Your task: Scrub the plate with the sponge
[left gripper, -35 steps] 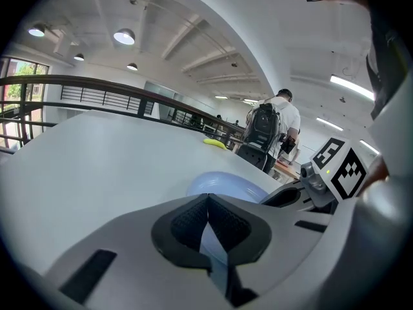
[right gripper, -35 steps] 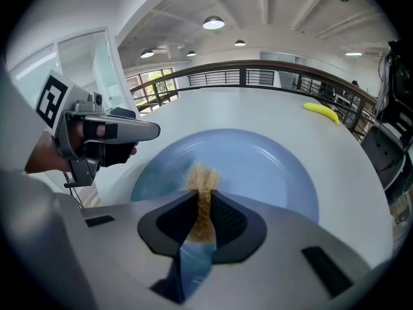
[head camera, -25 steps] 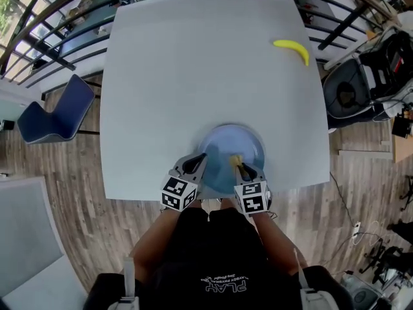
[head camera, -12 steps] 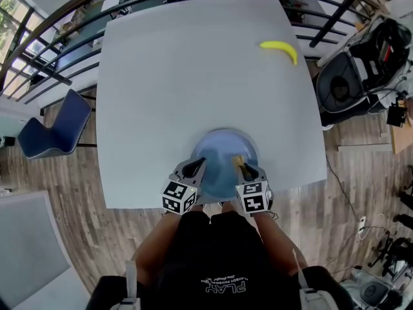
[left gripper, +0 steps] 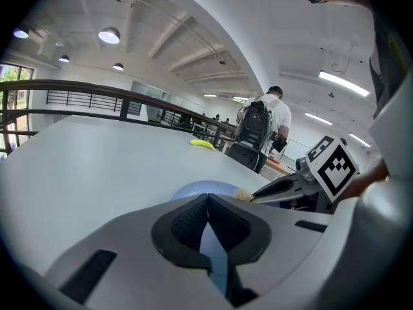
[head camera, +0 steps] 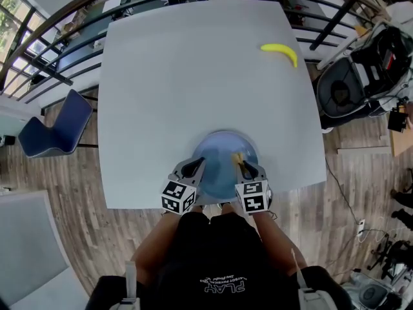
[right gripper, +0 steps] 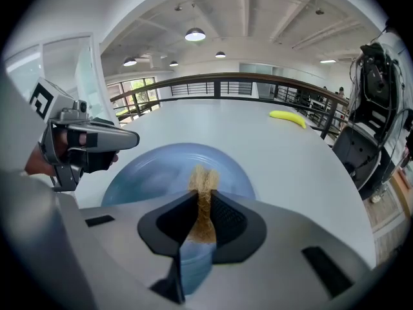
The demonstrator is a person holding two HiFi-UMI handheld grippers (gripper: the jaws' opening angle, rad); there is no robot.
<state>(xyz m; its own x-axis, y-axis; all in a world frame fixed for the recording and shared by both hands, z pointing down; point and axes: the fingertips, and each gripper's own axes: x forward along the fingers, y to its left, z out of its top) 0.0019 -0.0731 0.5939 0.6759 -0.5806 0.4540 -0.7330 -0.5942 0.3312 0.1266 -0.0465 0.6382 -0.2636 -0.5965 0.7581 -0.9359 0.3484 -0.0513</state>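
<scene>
1. Plate (head camera: 219,148), blue, sits at the near edge of the worktop (head camera: 193,76); my left tool (head camera: 199,165) is clenched on its rim.
2. My right tool (head camera: 241,165) grips the tan sponge (right gripper: 204,202) over the plate's inside.
3. I see a banana (head camera: 279,50) well apart, near the far corner.

sponge (right gripper: 204,181) mostly hidden between jaws, plate (head camera: 222,150) rim covered

A banana (head camera: 279,51) lies on the white table (head camera: 193,76) (far corner); blue chair (head camera: 55,124) beside.
</scene>
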